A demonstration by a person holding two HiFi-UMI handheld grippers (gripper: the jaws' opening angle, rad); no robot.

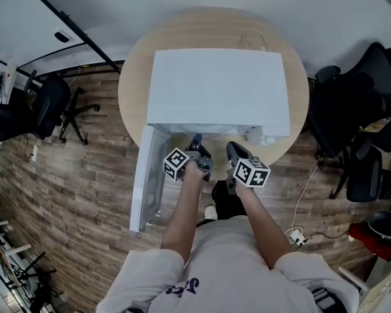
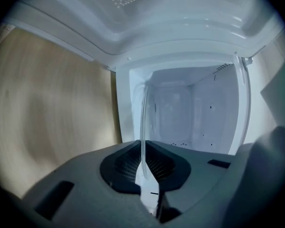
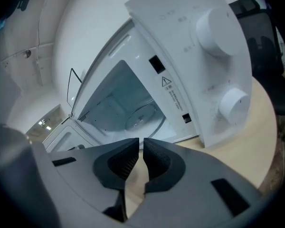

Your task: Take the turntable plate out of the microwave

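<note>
A white microwave [image 1: 218,90] stands on a round wooden table [image 1: 133,90], with its door [image 1: 146,175] swung open toward the left. In the left gripper view the clear glass turntable plate [image 2: 143,127] shows edge-on, running from the cavity down between the pads. My left gripper [image 2: 143,163] is shut on its rim at the cavity mouth [image 1: 195,139]. The right gripper view shows the round plate [image 3: 141,117] lying in the cavity. My right gripper [image 3: 141,160] is shut with nothing between its pads, just in front of the opening [image 1: 233,147].
Two white knobs [image 3: 217,30] [image 3: 235,103] sit on the control panel right of the cavity. Dark office chairs stand at the left [image 1: 39,106] and right [image 1: 358,109]. A cable and power strip [image 1: 296,237] lie on the wood floor.
</note>
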